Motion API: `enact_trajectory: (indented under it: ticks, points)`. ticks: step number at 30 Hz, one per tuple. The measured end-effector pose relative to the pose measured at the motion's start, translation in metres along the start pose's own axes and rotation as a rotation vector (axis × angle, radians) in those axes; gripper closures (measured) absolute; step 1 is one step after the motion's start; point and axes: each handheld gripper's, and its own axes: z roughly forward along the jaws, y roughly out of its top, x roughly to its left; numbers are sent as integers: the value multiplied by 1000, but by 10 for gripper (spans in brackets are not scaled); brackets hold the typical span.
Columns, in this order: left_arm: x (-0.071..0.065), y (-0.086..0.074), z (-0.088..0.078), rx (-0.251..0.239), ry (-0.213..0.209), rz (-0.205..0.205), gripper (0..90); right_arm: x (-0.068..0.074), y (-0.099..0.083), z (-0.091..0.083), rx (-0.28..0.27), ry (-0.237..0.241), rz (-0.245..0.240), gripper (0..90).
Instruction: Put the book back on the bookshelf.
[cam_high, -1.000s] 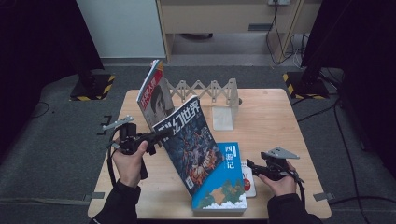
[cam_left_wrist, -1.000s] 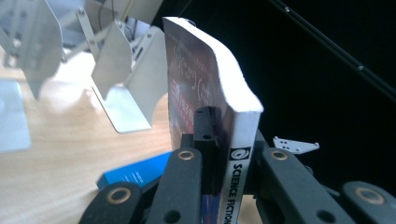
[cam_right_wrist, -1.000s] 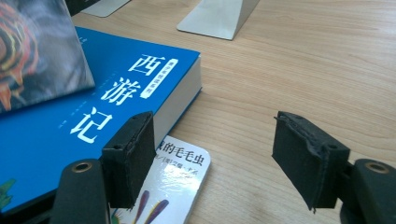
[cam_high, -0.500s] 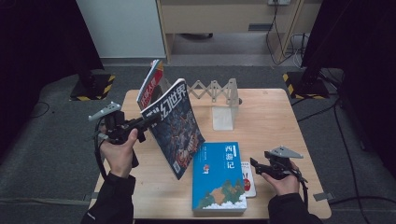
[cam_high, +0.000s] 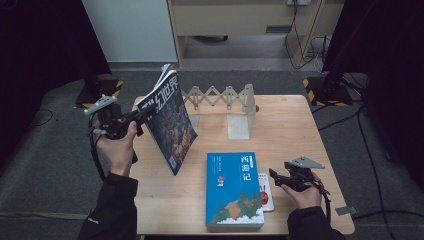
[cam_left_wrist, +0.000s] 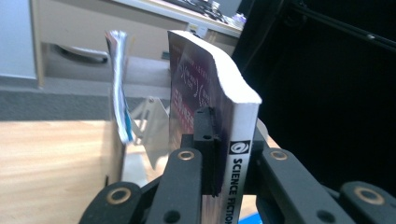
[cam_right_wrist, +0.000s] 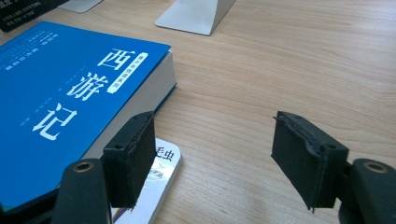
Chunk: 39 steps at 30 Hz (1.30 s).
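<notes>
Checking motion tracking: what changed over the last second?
The left claw, clamped on the science fiction magazine, lifted it off the blue book and carried it up-left toward the rack. The right claw, open, and the blue book stayed put.

Lab (recording booth): black curtains (cam_high: 45, 45), hazard-taped stand bases (cam_high: 327, 87).
</notes>
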Motion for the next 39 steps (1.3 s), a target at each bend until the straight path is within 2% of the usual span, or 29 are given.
enact_trajectory:
  ticks: [8, 11, 12, 17, 26, 34, 39]
  points:
    - [1, 8, 21, -30, 51, 16, 816, -3, 0, 1, 5, -3, 3, 305]
    - [0, 8, 28, -29, 66, 29, 816, -4, 0, 1, 6, -4, 2, 307]
    - [-1, 9, 35, -24, 81, 42, 816, -5, 0, 2, 9, -4, -1, 309]
    - [-4, 8, 53, -25, 116, 71, 816, -6, 0, 3, 9, -10, -1, 312]
    - [-4, 3, 80, -18, 165, 66, 816, -8, 0, 5, 18, -11, 0, 315]
    - [-4, 1, 98, -37, 240, 122, 816, -9, 0, 5, 21, -9, -5, 317]
    - [1, -2, 109, -40, 276, 131, 816, -9, -1, 5, 23, -10, -5, 319]
